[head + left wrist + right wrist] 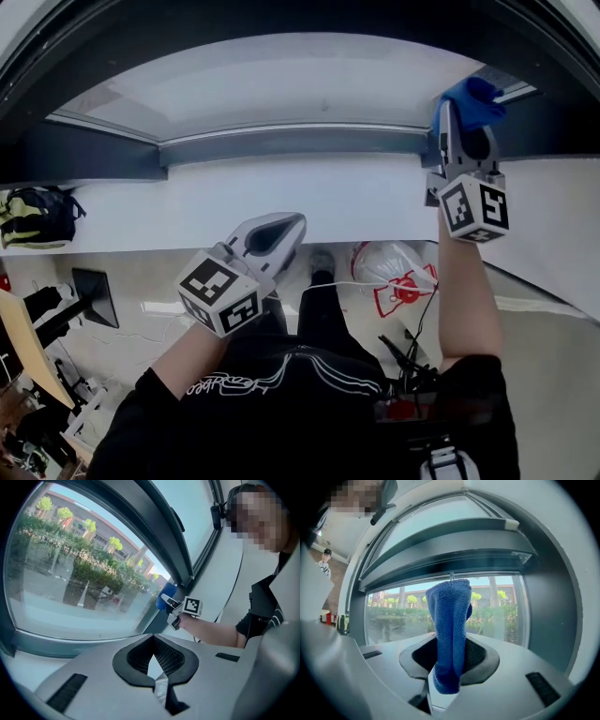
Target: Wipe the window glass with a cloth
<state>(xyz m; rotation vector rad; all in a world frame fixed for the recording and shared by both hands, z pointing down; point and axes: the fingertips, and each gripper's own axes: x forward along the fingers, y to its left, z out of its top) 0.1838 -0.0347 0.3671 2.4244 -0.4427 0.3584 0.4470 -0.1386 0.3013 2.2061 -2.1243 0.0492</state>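
**While the cloth sits at the pane's right edge, the risks are slip and scrape**

Since the blue cloth is pinched as one narrow fold, most of it stands free past the jaw tips. The right gripper is closed firmly on its lower part and holds nothing else. Seen from the head view, the cloth is up at the right edge of the window glass, just beside the dark frame. No view settles whether the fabric is pressed to the glass or only near it.

Left gripper: jaws drawn together with nothing between them. It hangs low, in front of the white sill and well apart from the cloth. It is idle for now.

Farther out, a backpack sits at the far left below the sill. A plastic bag with red print lies on the floor near the person's feet.

Likely trouble, as I judge it:
- Drag on the glass could tug the fold out of the jaws, because the grip is narrow and the cloth is limp.
- If the free end folds over under pressure, the hard jaw tips could meet the pane and scratch it.
- So near the frame, a sideways stroke may knock the gripper against it and leave that edge strip unwiped.
- A thin fold covers little glass on each pass, so streaks or missed bands are possible.
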